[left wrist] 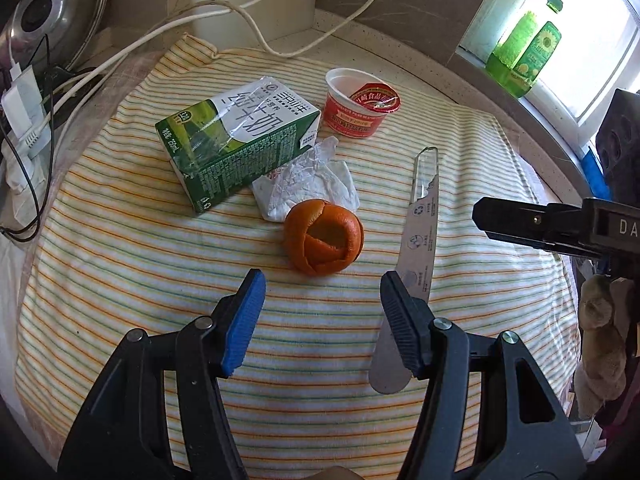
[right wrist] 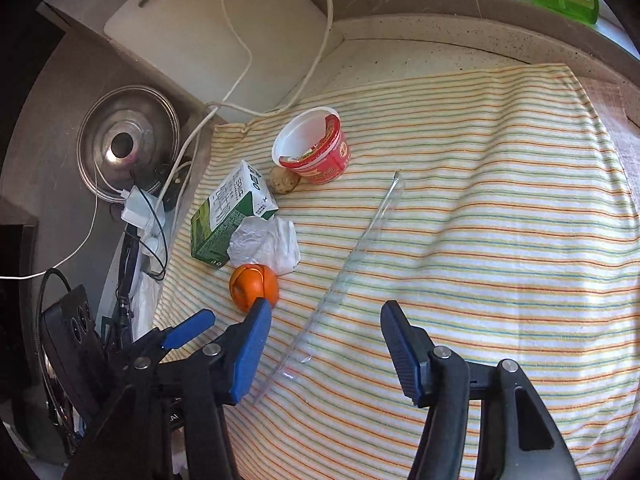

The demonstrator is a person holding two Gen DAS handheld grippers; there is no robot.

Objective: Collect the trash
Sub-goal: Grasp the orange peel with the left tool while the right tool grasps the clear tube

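On the striped cloth (left wrist: pixel 120 280) lie a green milk carton (left wrist: pixel 236 148), a red yogurt cup (left wrist: pixel 356 108) with its lid peeled back, a crumpled white wrapper (left wrist: pixel 312 184), an orange peel (left wrist: pixel 324 238) and a long clear plastic pack (left wrist: pixel 422 216). My left gripper (left wrist: pixel 322 284) hangs open and empty just short of the peel. In the right wrist view my right gripper (right wrist: pixel 326 308) is open over the clear plastic pack (right wrist: pixel 352 264), which runs between its fingers without touching the pads. The peel (right wrist: pixel 254 286) sits by its left fingertip. A small brown lump (right wrist: pixel 284 180) lies beside the cup (right wrist: pixel 312 148).
A steel pot lid (right wrist: pixel 124 144), a white charger (right wrist: pixel 136 208) and cables (left wrist: pixel 248 16) crowd the left edge. A white cutting board (right wrist: pixel 216 32) leans on the back wall. Green bottles (left wrist: pixel 524 52) stand on the sill. The cloth's right half (right wrist: pixel 500 240) is bare.
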